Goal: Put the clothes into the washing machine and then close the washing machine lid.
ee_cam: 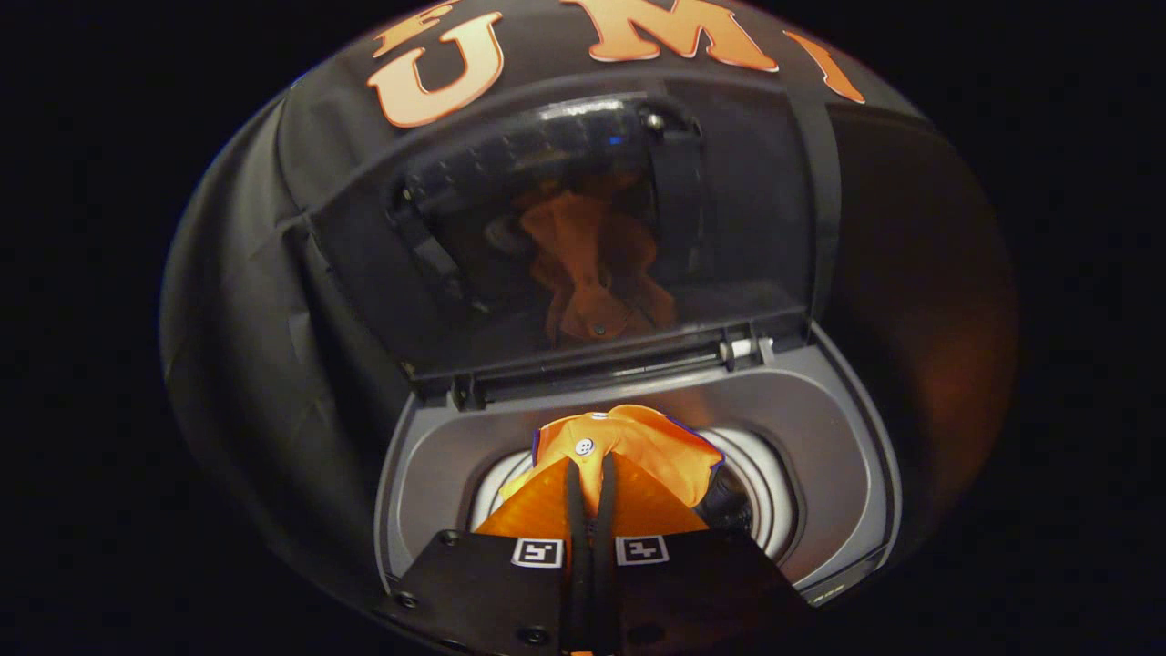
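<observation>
Pinched nearly together, my claw (590,474) holds the orange garment (638,451), both fingers pressing on a fold of its cloth so only a thin strip of fabric shows between them. Garment bunches up just ahead of the fingertips and drapes off to either side of them. One small pale button (584,446) sits on the cloth right at the fingertips. A dark edging runs along the garment's far hem.

Position: claw and garment hang directly above the round drum opening (761,492) of the washing machine (838,474), a top-loader with a grey top deck. Pale rings of the drum mouth show on both sides of the cloth. I cannot tell whether the lowest folds touch the drum rim or hang free of it.

Lid (583,228) stands raised beyond the opening, hinged at the machine's far edge, tilted back toward the booth wall (237,255). Its dark glossy panel carries a dim orange reflection (588,273) of the garment. A hinge rod with a pale end cap (747,348) runs along the lid's base.

Lighting is low; deck edges fade into shadow.
</observation>
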`<state>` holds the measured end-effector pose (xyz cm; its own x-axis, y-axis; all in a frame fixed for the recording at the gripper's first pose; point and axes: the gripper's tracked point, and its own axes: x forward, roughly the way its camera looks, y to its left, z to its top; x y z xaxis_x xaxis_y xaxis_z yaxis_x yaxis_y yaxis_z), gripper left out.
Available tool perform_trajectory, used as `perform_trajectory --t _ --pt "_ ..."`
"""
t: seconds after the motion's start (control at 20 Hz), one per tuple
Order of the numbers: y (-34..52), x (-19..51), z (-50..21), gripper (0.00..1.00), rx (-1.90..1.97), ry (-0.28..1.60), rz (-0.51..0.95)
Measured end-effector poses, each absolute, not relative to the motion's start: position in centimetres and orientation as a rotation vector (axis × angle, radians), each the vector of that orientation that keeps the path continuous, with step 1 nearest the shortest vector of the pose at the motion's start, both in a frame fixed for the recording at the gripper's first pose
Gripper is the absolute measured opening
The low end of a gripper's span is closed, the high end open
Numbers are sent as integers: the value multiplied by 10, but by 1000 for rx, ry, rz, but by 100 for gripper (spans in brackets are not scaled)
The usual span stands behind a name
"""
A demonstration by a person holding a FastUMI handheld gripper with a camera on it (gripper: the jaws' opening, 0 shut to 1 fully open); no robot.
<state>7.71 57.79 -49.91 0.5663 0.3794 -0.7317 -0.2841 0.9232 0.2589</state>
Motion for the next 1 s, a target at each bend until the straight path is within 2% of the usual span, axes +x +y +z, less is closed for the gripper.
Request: perform_trajectory --t 0.25,0.6,1.0 --pt "584 79 -554 8 57 1058 391" --pt "585 71 -587 8 26 1198 366" --pt "580 82 -583 8 24 1182 348"
